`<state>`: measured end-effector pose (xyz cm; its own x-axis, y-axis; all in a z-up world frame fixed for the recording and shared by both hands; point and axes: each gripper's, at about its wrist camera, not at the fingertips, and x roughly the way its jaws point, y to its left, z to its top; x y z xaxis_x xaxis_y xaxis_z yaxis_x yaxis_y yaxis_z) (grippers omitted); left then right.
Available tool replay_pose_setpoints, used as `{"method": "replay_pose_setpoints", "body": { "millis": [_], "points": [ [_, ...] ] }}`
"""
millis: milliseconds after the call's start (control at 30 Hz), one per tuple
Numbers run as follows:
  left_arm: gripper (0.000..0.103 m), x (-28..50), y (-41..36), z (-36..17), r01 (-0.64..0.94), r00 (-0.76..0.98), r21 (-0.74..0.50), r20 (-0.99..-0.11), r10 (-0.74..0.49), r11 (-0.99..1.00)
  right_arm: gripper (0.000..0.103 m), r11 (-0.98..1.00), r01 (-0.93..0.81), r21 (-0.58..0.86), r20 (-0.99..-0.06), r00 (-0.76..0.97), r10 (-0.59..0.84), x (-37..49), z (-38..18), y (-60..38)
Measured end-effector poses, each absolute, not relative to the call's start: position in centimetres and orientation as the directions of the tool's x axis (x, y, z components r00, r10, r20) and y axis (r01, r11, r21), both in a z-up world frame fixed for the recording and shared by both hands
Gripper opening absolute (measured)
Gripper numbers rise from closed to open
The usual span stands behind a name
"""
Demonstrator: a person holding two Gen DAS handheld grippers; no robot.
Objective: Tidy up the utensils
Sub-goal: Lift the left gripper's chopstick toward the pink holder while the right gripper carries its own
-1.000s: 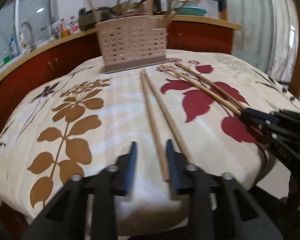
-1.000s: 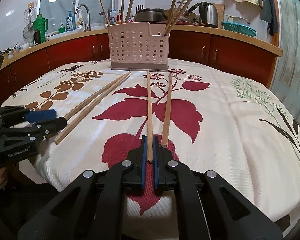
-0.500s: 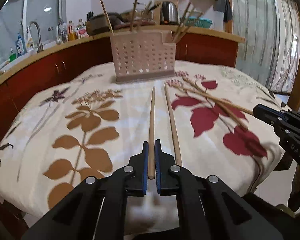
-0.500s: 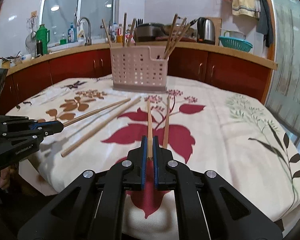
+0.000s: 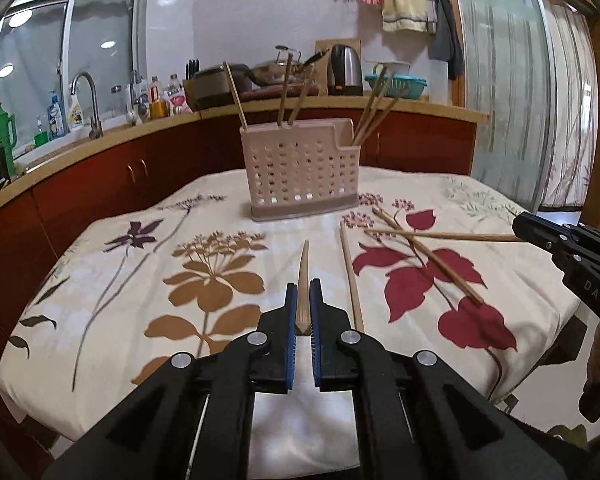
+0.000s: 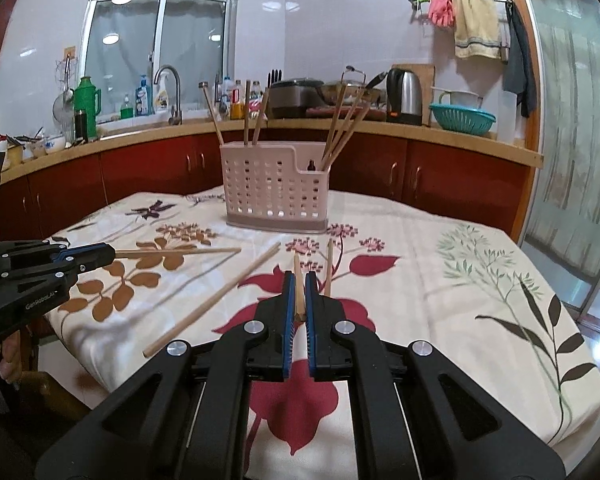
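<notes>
**Asker:** What has changed?

**Describer:** Both chopsticks have come up off the cloth since a second ago. The left gripper (image 5: 303, 304), whose fingers stood apart then, now pinches the left chopstick (image 5: 302, 276) by its thick end. The right gripper (image 6: 296, 300) pinches the right chopstick (image 6: 298, 280) the same way. Each stick points ahead, its tip raised above the worktop (image 5: 220, 360).

**Asker:** How will they handle?

**Describer:** I judge them light, stiff and smooth wood. Held at one end, a stick could swivel or slip, so a firm pinch near the butt seems right.

**Asker:** Where do they go?

**Describer:** Probably into the pink holder (image 6: 276, 192), standing toward the worktop's far edge with other chopsticks upright in both its compartments.

**Asker:** Is there room?

**Describer:** Yes. The middle of the cloth is open. One loose chopstick (image 5: 351, 276) lies just beside the left gripper, another (image 6: 327, 268) beside the right, both near the front edge. The two grippers are well apart.
</notes>
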<state>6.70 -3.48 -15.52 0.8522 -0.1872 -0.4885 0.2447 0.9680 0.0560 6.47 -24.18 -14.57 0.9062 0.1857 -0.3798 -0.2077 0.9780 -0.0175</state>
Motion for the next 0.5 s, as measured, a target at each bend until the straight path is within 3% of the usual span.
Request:
{"method": "replay_pose_setpoints", "body": {
  "millis": [500],
  "points": [
    [0.007, 5.6, -2.4, -10.7, 0.249, 0.873, 0.040, -0.441, -0.207, 0.968, 0.005, 0.977, -0.213, 0.016, -0.295, 0.933, 0.208, 5.2, -9.7, -24.4]
  ]
}}
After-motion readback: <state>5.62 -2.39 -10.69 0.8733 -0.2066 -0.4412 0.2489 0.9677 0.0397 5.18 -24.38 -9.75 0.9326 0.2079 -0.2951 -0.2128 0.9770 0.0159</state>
